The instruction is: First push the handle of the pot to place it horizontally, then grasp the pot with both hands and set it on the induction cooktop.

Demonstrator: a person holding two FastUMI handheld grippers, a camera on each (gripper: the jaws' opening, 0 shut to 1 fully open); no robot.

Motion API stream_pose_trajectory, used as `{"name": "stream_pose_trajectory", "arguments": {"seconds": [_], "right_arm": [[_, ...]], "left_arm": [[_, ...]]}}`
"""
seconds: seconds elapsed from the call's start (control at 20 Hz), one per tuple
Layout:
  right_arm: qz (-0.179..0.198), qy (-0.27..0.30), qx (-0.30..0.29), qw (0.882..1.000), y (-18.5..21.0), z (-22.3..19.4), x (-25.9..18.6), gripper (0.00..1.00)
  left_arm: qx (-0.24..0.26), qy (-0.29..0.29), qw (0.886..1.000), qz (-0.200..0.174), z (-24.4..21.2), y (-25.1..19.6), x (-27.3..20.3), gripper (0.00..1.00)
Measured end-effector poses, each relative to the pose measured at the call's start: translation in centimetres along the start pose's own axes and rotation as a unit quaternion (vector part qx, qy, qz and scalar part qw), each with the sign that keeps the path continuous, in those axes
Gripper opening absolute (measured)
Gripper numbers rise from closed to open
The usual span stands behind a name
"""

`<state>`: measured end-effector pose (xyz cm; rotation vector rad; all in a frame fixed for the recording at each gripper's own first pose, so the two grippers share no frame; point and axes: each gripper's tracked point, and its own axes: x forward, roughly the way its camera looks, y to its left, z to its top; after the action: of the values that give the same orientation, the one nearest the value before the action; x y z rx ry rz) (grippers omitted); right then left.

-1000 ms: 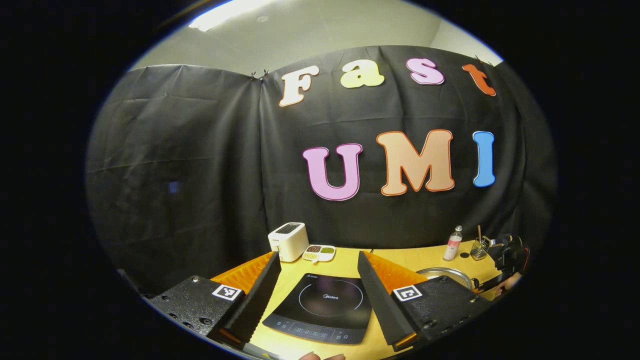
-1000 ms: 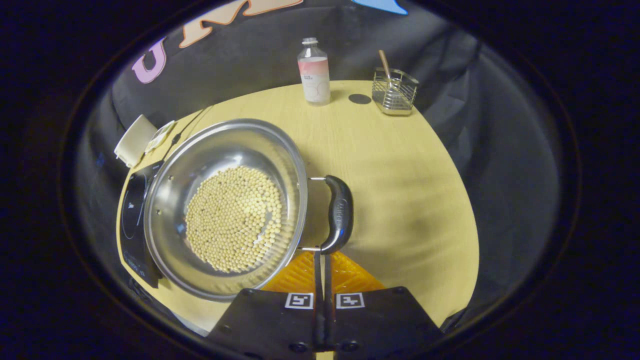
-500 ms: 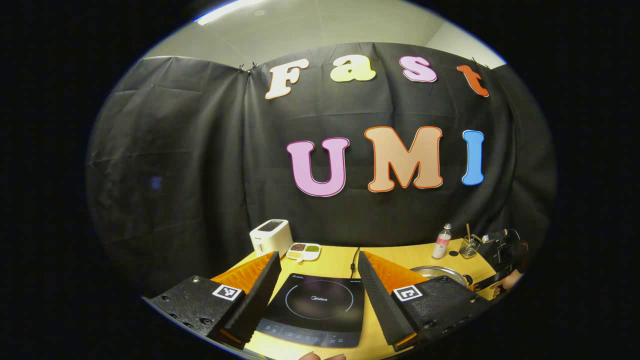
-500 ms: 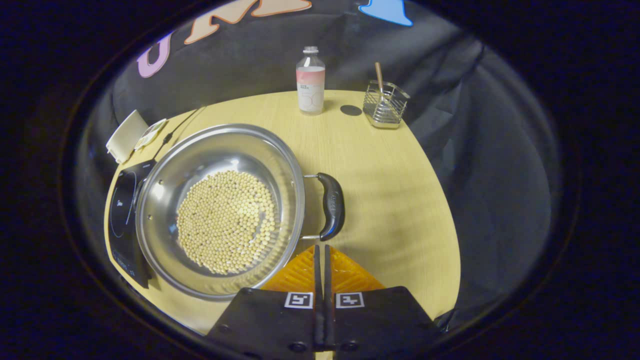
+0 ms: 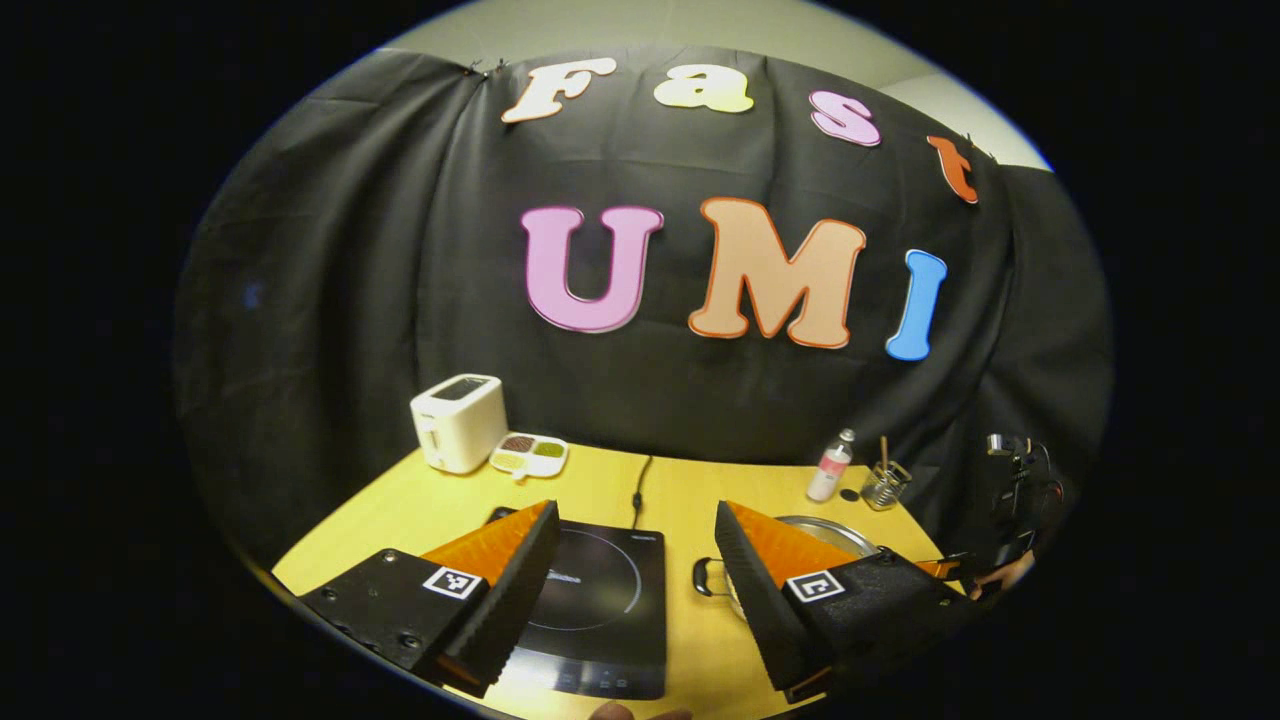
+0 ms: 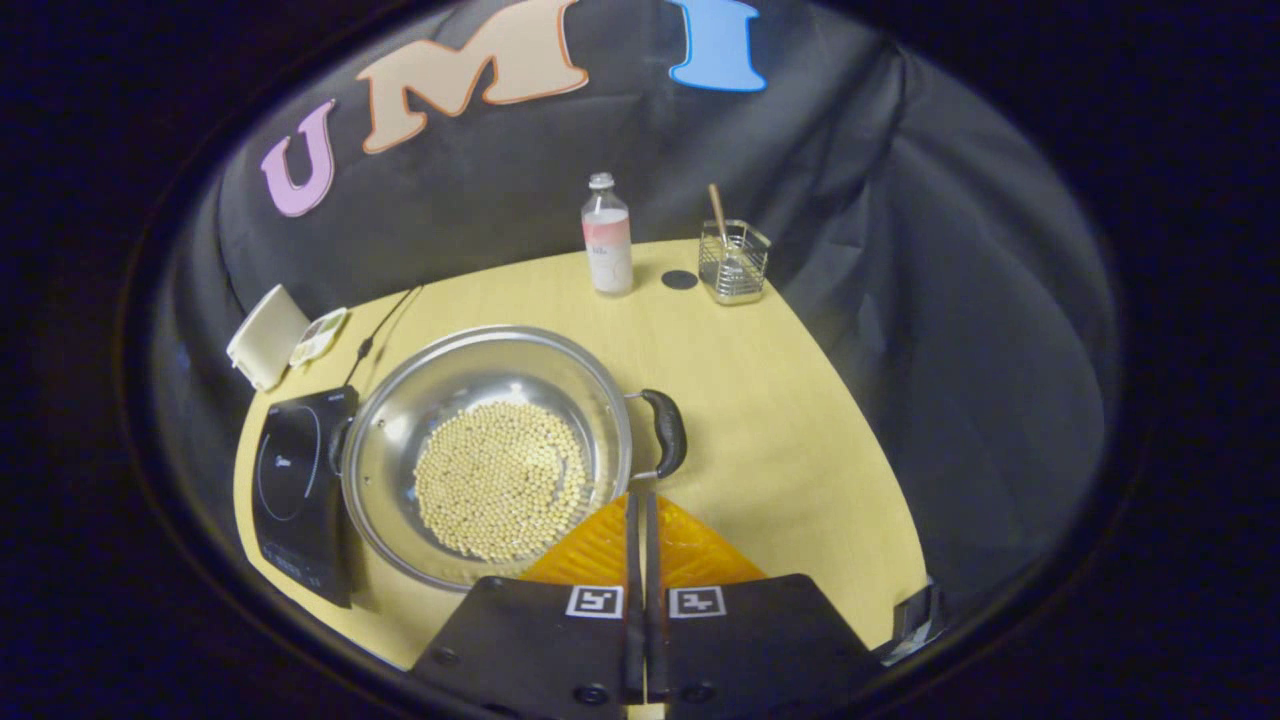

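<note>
A steel pot [image 6: 400,440] with pale beans [image 6: 500,480] in it stands on the yellow table [image 6: 800,420], right beside the black induction cooktop [image 6: 295,490]. Its two dark handles point left [image 6: 340,445] and right [image 6: 668,432]. My right gripper [image 6: 640,497] is shut with nothing in it, its tips a little short of the right handle. My left gripper [image 5: 635,515] is open above the near edge of the cooktop [image 5: 600,590]. Its right finger hides most of the pot [image 5: 835,530]; one handle [image 5: 705,578] shows between the fingers.
At the back of the table stand a bottle [image 6: 607,237], a wire holder [image 6: 733,262] with a stick and a small dark disc [image 6: 679,280]. A white toaster [image 5: 458,422] and a divided dish [image 5: 528,455] sit back left. A cord [image 5: 637,480] runs from the cooktop.
My right gripper has drawn back and up from the pot's right handle, still shut. My left gripper has swung so more of the table and the pot's left handle came into view.
</note>
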<state>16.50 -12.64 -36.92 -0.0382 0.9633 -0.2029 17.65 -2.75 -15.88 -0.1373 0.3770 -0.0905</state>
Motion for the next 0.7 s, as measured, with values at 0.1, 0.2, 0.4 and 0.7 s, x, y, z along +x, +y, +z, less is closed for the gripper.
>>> {"name": "stream_pose_trajectory", "arguments": {"seconds": [0.1, 0.2, 0.4, 0.7], "right_arm": [[-0.006, -0.013, 0.004, 1.0, -0.3, 0.3, -0.7, 0.06], [-0.009, -0.01, -0.001, 1.0, -0.5, 0.0, -0.7, 0.31], [-0.005, -0.01, -0.016, 1.0, -0.4, 0.5, 0.4, 1.0], [0.017, 0.004, 0.003, 1.0, -1.0, 1.6, 3.6, 1.0]], "left_arm": [[0.012, 0.011, 1.0, -0.021, -1.0, -1.2, 1.1, 0.95], [0.027, 0.02, 0.999, -0.036, -2.0, -2.5, 2.2, 0.95], [0.03, 0.049, 0.997, -0.054, -4.3, -5.4, 4.2, 0.95], [0.033, 0.097, 0.994, -0.034, -7.8, -8.5, 8.2, 0.97]]}}
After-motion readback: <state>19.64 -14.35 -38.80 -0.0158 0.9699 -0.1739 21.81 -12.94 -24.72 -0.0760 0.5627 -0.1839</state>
